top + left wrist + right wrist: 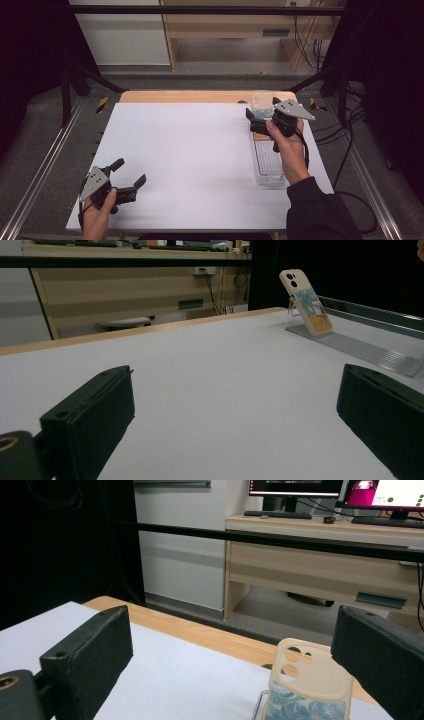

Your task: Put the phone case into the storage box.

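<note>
- Left gripper [131, 172] at the near left of the white table [190, 150], jaws wide apart, nothing between them.
- Right gripper [261, 114] at the far right, jaws spread, hovering just behind the phone case [307, 687].
- Case cream with blue wave print, leans upright at the far end of a clear stand [269, 162] along the table's right edge; touches neither gripper.

Dark curtains [30, 45] left and right. Grey floor [210, 80] beyond table. Far wall white [180, 555]. Wooden desk [320, 555] far right, monitors [340, 487] on top, cables [307, 40] hanging beside.
</note>
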A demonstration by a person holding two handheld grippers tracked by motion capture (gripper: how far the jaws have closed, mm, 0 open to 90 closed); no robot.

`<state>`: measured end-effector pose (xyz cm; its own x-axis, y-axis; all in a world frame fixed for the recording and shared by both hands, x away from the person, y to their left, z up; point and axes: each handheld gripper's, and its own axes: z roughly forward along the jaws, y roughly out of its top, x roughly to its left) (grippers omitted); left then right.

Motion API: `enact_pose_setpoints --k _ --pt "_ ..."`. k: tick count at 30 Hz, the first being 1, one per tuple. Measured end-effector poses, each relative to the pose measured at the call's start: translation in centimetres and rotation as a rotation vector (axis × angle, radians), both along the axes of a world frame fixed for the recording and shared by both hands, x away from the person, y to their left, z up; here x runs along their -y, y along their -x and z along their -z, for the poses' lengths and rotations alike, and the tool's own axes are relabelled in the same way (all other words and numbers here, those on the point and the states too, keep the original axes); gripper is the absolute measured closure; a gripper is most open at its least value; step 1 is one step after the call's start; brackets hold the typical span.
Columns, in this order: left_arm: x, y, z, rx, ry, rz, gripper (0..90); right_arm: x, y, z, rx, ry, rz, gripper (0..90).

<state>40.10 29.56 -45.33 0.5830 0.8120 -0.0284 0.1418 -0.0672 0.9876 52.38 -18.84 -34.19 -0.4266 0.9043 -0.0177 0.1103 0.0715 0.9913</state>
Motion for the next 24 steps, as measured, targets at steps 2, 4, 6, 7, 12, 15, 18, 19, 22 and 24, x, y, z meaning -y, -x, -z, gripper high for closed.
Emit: enact_pose_setpoints --k 2,4,6,7,12,15,18,19,22,24 --pt "-0.1 0.0 0.0 -0.001 0.005 0.001 1.7 0.5 0.4 0.2 0.004 -0.007 0.007 3.4" --pt "-0.1 -0.1 0.0 0.004 0.009 0.006 1.7 0.9 0.7 0.2 0.001 -0.004 0.015 3.3" --pt "-0.1 -0.1 0.0 0.006 0.008 0.009 1.6 1.3 0.9 0.3 -0.002 -0.015 0.020 3.3" --pt "-0.1 -0.1 0.0 0.007 0.006 0.010 1.6 1.3 0.9 0.3 -0.002 -0.015 0.020 3.3" --pt "0.0 -0.2 0.1 0.009 0.001 0.013 1.7 2.8 2.1 0.4 0.010 -0.034 0.032 3.3" --pt "0.1 -0.3 0.2 0.005 -0.005 0.013 1.7 3.3 2.3 0.5 0.012 -0.030 0.033 3.1" --pt "0.2 -0.4 0.4 -0.003 -0.010 0.010 1.7 4.5 2.7 0.7 0.009 -0.045 0.053 2.9" --pt "0.2 -0.4 0.4 -0.003 -0.010 0.010 1.7 4.8 2.8 0.7 0.009 -0.044 0.056 3.0" --pt "0.1 -0.4 0.4 -0.002 -0.006 0.007 1.7 5.3 3.1 0.7 0.010 -0.051 0.062 2.9" --pt "0.1 -0.4 0.3 0.001 -0.009 0.004 1.8 5.8 3.6 0.8 0.013 -0.053 0.070 2.9"
